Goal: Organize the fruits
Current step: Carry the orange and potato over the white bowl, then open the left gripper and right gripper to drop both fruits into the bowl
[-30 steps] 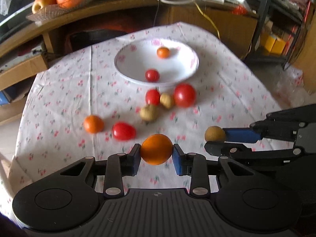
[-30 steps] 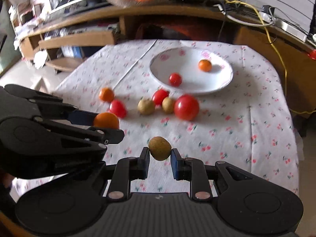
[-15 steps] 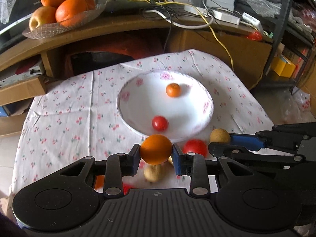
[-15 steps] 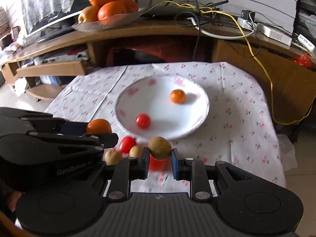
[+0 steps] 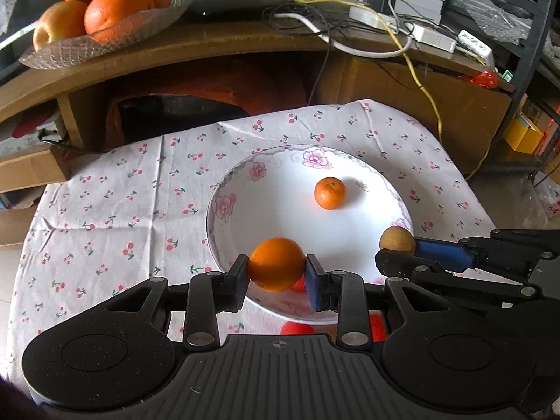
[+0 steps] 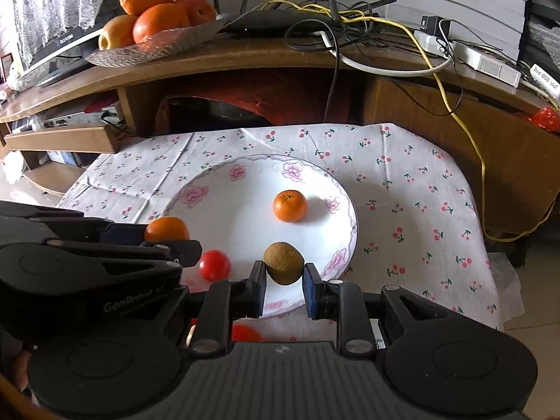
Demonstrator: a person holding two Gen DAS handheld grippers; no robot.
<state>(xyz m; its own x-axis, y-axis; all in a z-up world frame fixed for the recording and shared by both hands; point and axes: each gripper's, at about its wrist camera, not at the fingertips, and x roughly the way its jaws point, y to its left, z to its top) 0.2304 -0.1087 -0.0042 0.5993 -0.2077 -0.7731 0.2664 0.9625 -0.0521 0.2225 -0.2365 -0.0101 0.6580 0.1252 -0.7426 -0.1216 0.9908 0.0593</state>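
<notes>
My left gripper [image 5: 276,273] is shut on an orange [image 5: 276,264] and hangs over the near rim of the white flowered plate [image 5: 224,206]. To its right, my right gripper [image 6: 284,285] is shut on a brown kiwi-like fruit [image 6: 283,262], also above the plate's [image 6: 182,196] near side. A small tangerine [image 5: 329,193] lies in the plate toward the back, and a red tomato [image 6: 214,265] lies in it near the front left. More red fruit [image 5: 296,328] shows partly under the grippers, on the cloth.
The plate sits on a cherry-print tablecloth [image 5: 105,217]. Behind the table runs a wooden shelf [image 5: 210,45] carrying a glass dish of oranges and an apple [image 5: 101,10], a router and tangled cables [image 6: 350,24]. A floor drop lies right of the table.
Both grippers moved forward with their fruit, from over the loose fruit on the cloth to above the plate. The loose fruit is now mostly hidden beneath them.
</notes>
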